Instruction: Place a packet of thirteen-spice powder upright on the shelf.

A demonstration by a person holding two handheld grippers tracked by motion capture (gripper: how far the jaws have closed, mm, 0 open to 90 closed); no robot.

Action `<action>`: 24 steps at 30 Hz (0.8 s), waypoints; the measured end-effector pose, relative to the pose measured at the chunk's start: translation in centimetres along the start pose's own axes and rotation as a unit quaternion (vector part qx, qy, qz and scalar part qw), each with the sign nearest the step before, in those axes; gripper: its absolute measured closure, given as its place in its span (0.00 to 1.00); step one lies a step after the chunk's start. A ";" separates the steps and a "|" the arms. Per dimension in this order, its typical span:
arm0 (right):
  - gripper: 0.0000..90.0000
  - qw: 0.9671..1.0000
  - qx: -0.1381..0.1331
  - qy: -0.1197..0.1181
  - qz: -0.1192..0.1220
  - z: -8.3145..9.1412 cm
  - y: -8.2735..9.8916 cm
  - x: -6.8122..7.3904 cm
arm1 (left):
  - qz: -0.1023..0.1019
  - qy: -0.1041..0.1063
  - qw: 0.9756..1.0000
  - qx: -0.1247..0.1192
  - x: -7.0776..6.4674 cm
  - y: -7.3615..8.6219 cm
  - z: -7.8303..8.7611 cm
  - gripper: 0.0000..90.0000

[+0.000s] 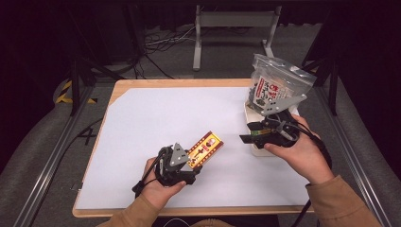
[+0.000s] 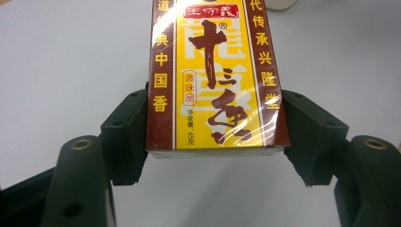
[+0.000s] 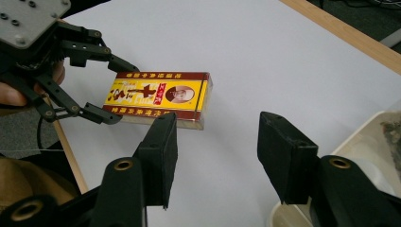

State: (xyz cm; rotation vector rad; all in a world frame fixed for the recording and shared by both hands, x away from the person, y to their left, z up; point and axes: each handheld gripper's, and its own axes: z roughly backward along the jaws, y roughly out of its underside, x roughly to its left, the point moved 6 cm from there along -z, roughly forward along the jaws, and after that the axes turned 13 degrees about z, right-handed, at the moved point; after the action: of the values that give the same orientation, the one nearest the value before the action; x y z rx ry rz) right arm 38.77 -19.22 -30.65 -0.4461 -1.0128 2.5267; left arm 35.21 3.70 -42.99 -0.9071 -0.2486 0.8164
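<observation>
A yellow and dark-red box point(image 1: 207, 145) printed with Chinese characters lies slanted on the white sheet. My left gripper point(image 1: 195, 158) is shut on its near end. In the left gripper view the two jaws press the box point(image 2: 215, 71) on both long sides. My right gripper point(image 1: 248, 132) hovers open to the right of the box, with nothing between its fingers point(image 3: 161, 156). From the right gripper view the box point(image 3: 165, 97) lies flat with the left gripper point(image 3: 120, 92) clamped on its end.
A clear bag of dark snacks point(image 1: 276, 87) stands upright in a white tub point(image 1: 257, 150) at the table's right side, just behind my right hand. The tub's rim point(image 3: 373, 127) is close to the right jaw. A white sheet point(image 1: 156, 118) covers the wooden table.
</observation>
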 end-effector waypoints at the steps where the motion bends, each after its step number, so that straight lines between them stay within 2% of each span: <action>1: 0.53 1.000 0.001 -0.002 0.000 -0.3 -0.1 0.1 | 0.001 0.000 1.000 -0.004 0.0 0.0 0.2 0.36; 5: 0.53 1.000 0.012 -0.014 -0.005 -1.6 -0.6 0.7 | -0.007 -0.001 1.000 -0.018 -0.3 -0.1 0.7 0.36; 11: 0.50 0.999 0.020 -0.030 -0.029 -3.4 -1.3 1.1 | -0.019 0.000 1.000 -0.024 -1.0 0.1 0.9 0.36; 14: 0.50 0.998 0.026 -0.036 -0.046 -4.2 -1.5 1.1 | -0.024 0.000 0.999 -0.029 -1.2 0.3 1.1 0.36; 19: 0.48 0.996 0.042 -0.046 -0.062 -5.5 -1.4 1.1 | -0.033 0.002 0.999 -0.038 -1.7 0.4 1.5 0.36; 24: 0.48 0.994 0.053 -0.055 -0.077 -6.3 -1.2 1.2 | -0.032 0.008 0.998 -0.044 -2.1 0.4 1.7 0.36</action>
State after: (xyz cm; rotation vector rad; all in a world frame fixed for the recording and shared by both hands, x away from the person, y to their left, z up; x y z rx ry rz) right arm 40.68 -14.14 -34.33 -0.1933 -0.9089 2.4727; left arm 32.63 3.36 -41.98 -0.9823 -0.2994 0.7422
